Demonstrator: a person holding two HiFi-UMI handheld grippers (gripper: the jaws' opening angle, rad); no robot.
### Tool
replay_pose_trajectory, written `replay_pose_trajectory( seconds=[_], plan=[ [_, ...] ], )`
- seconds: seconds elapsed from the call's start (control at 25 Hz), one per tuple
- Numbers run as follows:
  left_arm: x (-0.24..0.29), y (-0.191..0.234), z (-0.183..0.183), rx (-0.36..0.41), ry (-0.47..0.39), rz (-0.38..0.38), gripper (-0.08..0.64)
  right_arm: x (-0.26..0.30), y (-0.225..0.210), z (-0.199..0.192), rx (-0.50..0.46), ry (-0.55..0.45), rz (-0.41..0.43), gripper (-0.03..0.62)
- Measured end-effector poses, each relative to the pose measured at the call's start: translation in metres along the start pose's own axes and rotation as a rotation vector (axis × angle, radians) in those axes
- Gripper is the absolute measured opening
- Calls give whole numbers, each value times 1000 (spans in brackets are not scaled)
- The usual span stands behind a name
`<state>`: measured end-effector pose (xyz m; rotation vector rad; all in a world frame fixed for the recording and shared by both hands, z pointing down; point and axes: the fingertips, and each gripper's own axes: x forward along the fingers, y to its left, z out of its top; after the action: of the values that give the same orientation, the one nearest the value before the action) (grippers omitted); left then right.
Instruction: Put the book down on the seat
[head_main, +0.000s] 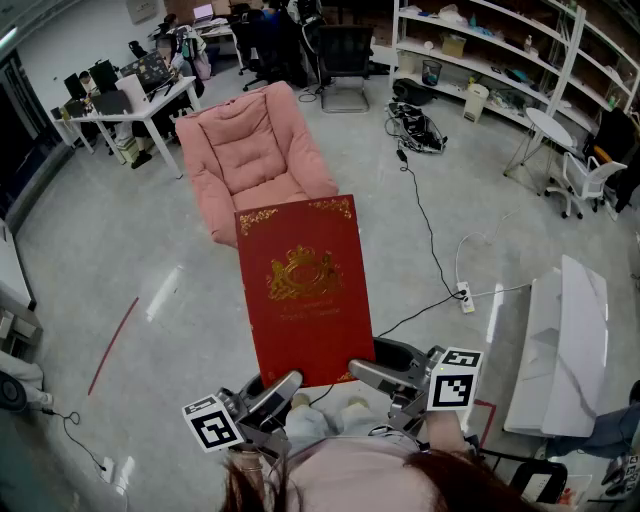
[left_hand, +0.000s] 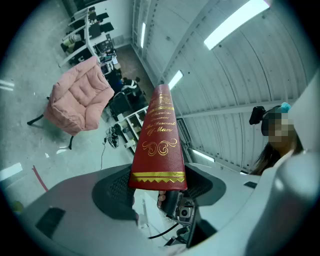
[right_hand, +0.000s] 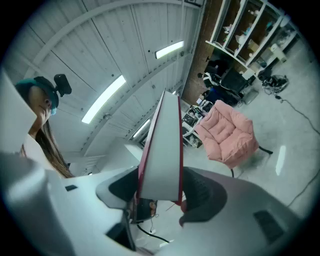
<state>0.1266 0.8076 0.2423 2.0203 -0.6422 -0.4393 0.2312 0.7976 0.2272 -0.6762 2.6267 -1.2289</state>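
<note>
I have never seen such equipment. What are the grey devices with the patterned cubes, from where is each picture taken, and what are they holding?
They are two grippers; a person carries one in each hand. The head view comes from a camera on the person's head. The other two cameras ride on the grippers. The left gripper clamps the red book at its spine, the right gripper at its page edge; the book is in the air. The pink armchair stands ahead.

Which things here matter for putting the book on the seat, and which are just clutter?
Job: red book, clamped in left gripper and right gripper; pink armchair.
Clutter: power strip, white desk, shelving, round table.
</note>
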Motion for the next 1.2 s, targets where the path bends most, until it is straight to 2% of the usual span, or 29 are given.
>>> replay_pose_trajectory(
  seconds=[0.28, 0.44, 0.72, 0.88, 1.2],
  plan=[
    [38, -9, -6, 4, -39, 39, 273, -21, -18, 30, 0, 31, 50, 287],
    [48, -8, -4, 0, -68, 76, 273, -22, -29, 37, 38, 45, 73, 287],
    [66, 15, 13, -16, -51, 108, 272, -7, -57, 49, 81, 65, 67, 287],
    [80, 36, 34, -23, -48, 92, 272, 13, -75, 65, 68, 62, 48, 287],
    [86, 72, 106, -24, -45, 73, 273, 82, -93, 99, 42, 82, 23, 287]
  ],
)
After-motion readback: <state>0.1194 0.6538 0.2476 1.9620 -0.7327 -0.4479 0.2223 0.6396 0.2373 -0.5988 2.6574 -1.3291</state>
